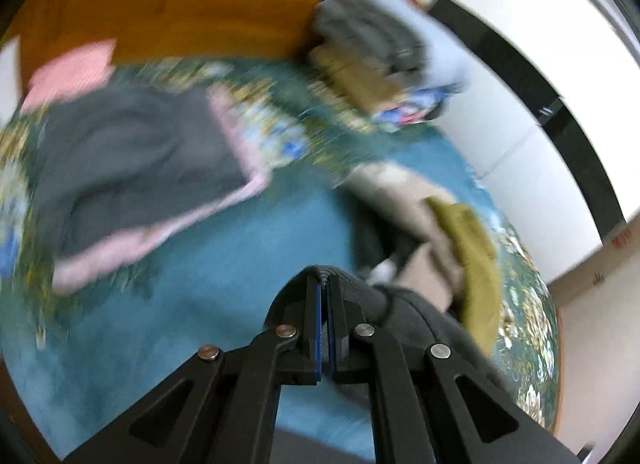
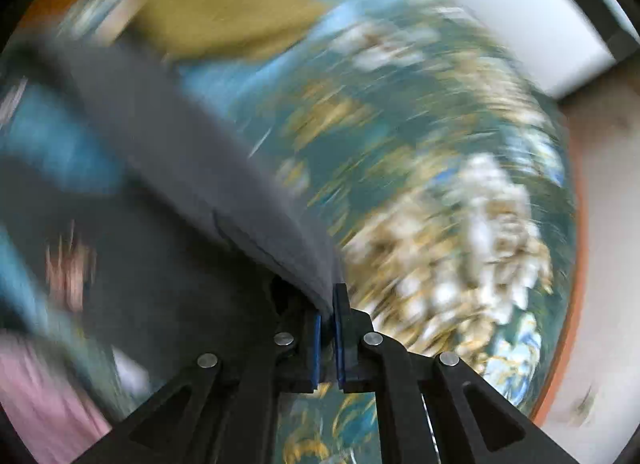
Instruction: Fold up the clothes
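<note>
Both views are blurring. The left gripper [image 1: 325, 284] is pinching a dark garment [image 1: 404, 304], which is trailing off to the right of its fingers. The right gripper [image 2: 330, 304] is clamping the same grey cloth [image 2: 192, 168], which is stretching up and left of its fingers over the rug [image 2: 420, 204]. An olive garment [image 2: 224, 8] is lying beyond.

Nothing legible anywhere here, only a smear of red marks on the cardboard box [image 1: 618, 242] at far right (too blurred to make out).
</note>
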`<state>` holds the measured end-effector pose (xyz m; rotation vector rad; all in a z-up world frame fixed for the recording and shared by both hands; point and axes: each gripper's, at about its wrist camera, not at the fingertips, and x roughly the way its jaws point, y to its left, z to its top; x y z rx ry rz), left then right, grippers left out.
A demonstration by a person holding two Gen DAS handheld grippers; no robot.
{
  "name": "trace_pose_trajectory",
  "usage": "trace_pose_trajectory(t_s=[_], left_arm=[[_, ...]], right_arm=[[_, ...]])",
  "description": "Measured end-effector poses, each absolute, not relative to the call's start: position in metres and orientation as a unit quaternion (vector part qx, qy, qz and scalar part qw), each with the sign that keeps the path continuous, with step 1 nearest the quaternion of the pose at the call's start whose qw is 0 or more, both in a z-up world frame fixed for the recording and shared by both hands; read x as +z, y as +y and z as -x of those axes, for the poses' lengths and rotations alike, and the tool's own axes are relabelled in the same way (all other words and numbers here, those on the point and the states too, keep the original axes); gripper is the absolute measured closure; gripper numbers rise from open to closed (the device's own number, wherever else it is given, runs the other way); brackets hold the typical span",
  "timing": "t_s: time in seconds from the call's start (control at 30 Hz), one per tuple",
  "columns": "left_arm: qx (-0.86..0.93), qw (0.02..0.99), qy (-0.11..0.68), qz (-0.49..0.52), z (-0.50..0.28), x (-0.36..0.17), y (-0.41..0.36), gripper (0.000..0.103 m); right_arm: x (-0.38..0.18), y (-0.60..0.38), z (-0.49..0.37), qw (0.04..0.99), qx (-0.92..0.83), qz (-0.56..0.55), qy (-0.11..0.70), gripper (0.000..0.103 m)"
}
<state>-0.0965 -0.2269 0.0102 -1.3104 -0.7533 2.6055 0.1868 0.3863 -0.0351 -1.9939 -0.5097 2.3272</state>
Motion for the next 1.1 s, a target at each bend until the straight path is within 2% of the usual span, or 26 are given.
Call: trace_pose_trajectory(t_s=[0.1,0.23,0.43,0.47,0.5,0.53,0.57,0.63,0.7,0.83,0.93,1.03,1.1], left_arm=[[0.841,0.034,-0.291,0.455,0.072,-0.027,-0.251,0.101],[0.81,-0.002,-0.348,0.471,0.045,-0.061,-0.273,0.101],[0.778,-0.019,-0.409,0.476,0.022,-0.082,-0.29,0.099],[0.77,-0.016,-0.418,0.481,0.019,-0.085,-0.291,0.092],[0.763,-0.015,-0.424,0.488,0.017,-0.086,-0.291,0.085],[0.755,-0.014,-0.43,0.494,0.015,-0.088,-0.291,0.072],[0.748,-0.011,-0.442,0.495,0.011,-0.089,-0.291,0.067],[0.74,-0.003,-0.463,0.488,0.003,-0.089,-0.29,0.064],[0.735,0.006,-0.475,0.485,0.002,-0.086,-0.286,0.057],[0.726,0.029,-0.478,0.494,0.014,-0.081,-0.263,0.055],[0.726,0.034,-0.445,0.524,0.029,-0.08,-0.239,0.055],[0.724,0.027,-0.419,0.548,0.039,-0.087,-0.221,0.055],[0.72,0.017,-0.413,0.557,0.044,-0.092,-0.215,0.059]], right_arm=[[-0.063,0.39,-0.195,0.019,0.729,0.672,-0.131,0.097],[-0.076,0.389,-0.194,0.011,0.713,0.69,-0.126,0.097],[-0.076,0.379,-0.183,-0.018,0.684,0.716,-0.136,0.088],[-0.074,0.377,-0.18,-0.029,0.679,0.721,-0.135,0.079],[-0.069,0.374,-0.176,-0.045,0.673,0.726,-0.132,0.066],[-0.063,0.369,-0.172,-0.064,0.668,0.73,-0.13,0.06],[-0.056,0.364,-0.168,-0.081,0.664,0.731,-0.13,0.047],[-0.036,0.352,-0.156,-0.108,0.674,0.717,-0.141,0.046],[-0.015,0.338,-0.142,-0.128,0.695,0.692,-0.147,0.043],[0.011,0.311,-0.108,-0.135,0.759,0.63,-0.093,0.038],[-0.004,0.28,-0.094,-0.164,0.765,0.619,-0.063,0.038],[-0.025,0.249,-0.094,-0.199,0.754,0.622,-0.072,0.038],[-0.034,0.24,-0.093,-0.214,0.75,0.623,-0.063,0.038]])
